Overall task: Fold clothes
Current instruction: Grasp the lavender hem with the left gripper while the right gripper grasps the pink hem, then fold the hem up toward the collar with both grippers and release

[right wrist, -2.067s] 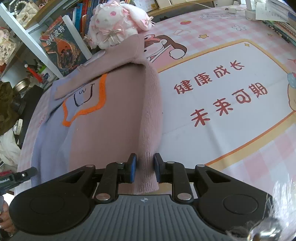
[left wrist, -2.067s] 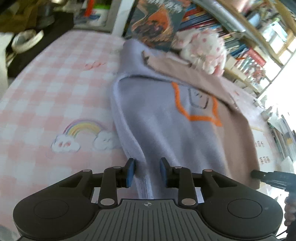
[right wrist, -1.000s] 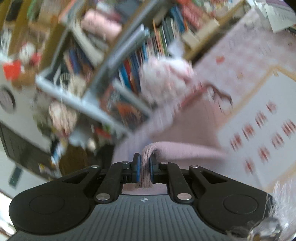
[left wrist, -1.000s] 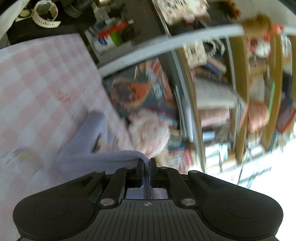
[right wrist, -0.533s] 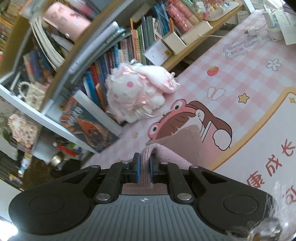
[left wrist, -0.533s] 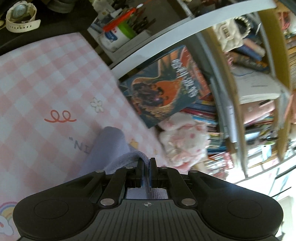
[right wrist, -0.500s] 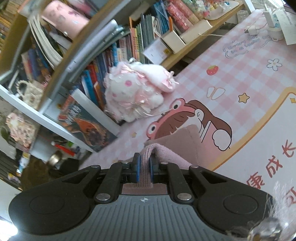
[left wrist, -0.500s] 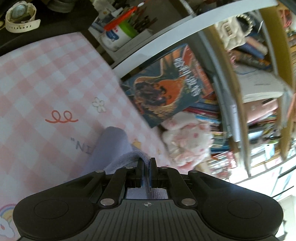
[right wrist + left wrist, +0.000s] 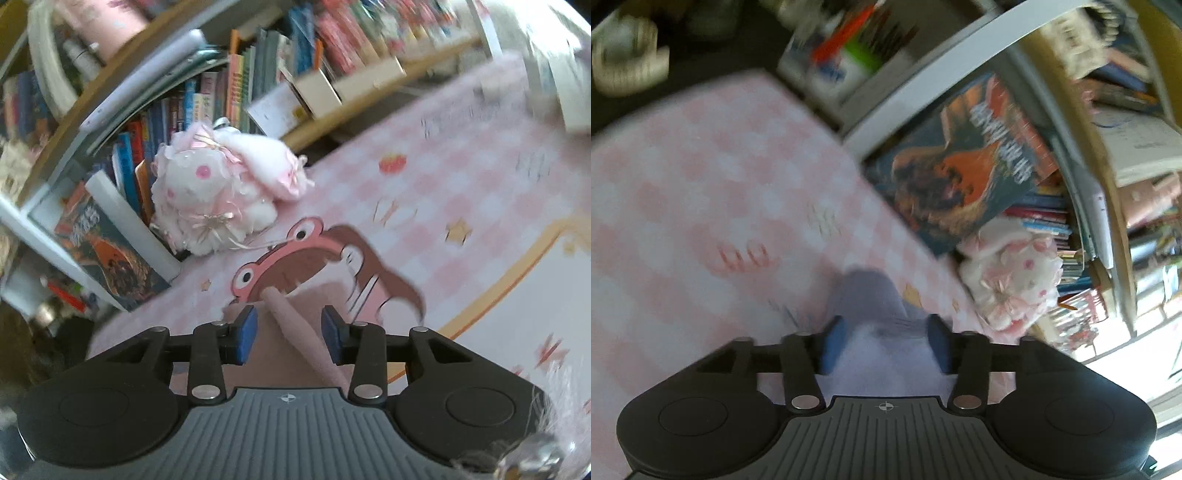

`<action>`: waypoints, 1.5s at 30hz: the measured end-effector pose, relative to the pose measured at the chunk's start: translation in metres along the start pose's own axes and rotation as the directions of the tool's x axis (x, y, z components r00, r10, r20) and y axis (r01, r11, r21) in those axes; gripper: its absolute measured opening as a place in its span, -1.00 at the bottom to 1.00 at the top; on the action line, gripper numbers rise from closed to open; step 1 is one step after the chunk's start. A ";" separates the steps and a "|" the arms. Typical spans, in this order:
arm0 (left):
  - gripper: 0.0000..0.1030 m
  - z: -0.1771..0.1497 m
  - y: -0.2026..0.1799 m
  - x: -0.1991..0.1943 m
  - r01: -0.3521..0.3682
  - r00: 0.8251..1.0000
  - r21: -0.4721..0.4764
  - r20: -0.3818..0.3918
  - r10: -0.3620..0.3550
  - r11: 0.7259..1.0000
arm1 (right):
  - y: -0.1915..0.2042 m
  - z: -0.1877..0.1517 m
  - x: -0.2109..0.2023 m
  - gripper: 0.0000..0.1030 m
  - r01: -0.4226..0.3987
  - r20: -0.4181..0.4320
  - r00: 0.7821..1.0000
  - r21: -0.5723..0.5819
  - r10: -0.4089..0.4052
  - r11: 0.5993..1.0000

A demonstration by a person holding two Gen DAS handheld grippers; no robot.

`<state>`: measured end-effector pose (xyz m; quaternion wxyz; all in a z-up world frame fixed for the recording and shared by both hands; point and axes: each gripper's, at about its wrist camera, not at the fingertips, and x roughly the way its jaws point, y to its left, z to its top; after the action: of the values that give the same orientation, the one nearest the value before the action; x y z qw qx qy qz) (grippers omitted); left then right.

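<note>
Both claws stand wide open with nothing gripped: the left claw [image 9: 884, 345] straddles the lilac side of the sweater [image 9: 871, 295], the right claw [image 9: 289, 334] straddles its pink cuff [image 9: 295, 325], both lying loose between the pads. Best to lift each claw straight back so the pads don't snag the knit and undo the fold. Ahead of both, the pink checked tabletop [image 9: 701, 206] runs to a plush toy [image 9: 218, 195] and crowded bookshelves [image 9: 258, 74].

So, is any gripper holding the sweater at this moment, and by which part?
Nothing is held. The left gripper and the right gripper are both open, and the sweater lies loose between the fingers.
</note>
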<state>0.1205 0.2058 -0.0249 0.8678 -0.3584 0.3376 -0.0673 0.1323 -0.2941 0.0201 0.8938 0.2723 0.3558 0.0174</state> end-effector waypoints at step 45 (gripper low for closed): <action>-0.13 -0.085 -0.005 -0.061 -0.128 0.983 0.081 -0.125 0.138 0.988 | 0.061 -0.105 -0.047 0.28 0.177 0.070 0.984 -0.547 -0.166 0.818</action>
<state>0.0210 0.1750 -0.0322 0.8589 -0.2982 0.4140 -0.0445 0.0395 -0.2032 0.0167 0.9355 -0.0294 0.3504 0.0361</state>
